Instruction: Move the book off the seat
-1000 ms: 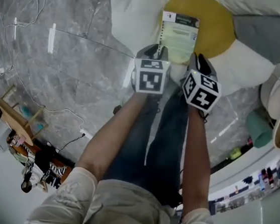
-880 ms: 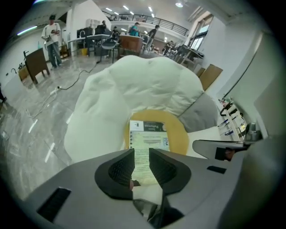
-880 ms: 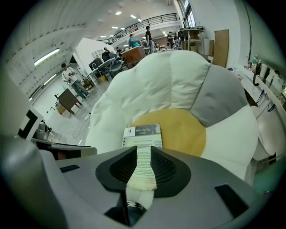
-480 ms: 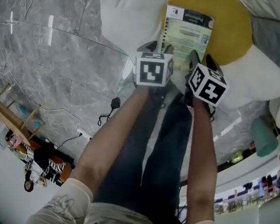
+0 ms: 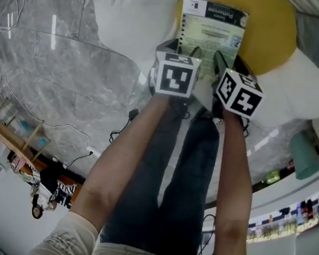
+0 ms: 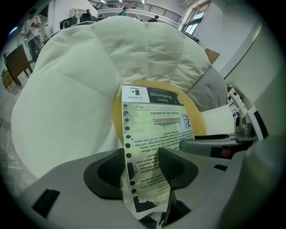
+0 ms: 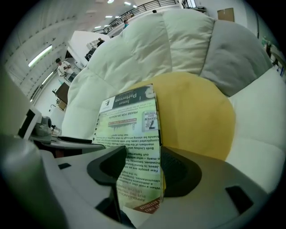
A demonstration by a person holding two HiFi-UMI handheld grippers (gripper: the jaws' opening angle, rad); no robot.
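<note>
The book [image 5: 213,29] lies flat on the seat [image 5: 275,28], on the yellow middle, w/ its near end reaching toward the front edge where the person stands. Left gripper [image 6: 145,169] and right gripper [image 7: 143,173] both point steeply down at that near end, side by side, the left one by the book's left side and the right one nearer its right. Both have just been opening and now stand spread wide, w/ the book's near end showing in the gap of each. The pads aren't pressing on it as far as I can see, so nothing's held yet and the job's barely begun. What could go wrong, imo: it looks like a thin paperback on a soft, puffy seat, so jaws closing across the flat cover may just skid over it or buckle it instead of pinching an edge. The seat prob. gives under a push, which could tip the book or shove it further back toward the white cushions [image 5: 133,11]. If one gripper bites before the other, the book could twist, fan open and drop to the floor [image 5: 67,84]. Also the two grippers sit v. close together, so they could knock each other when closing.
</note>
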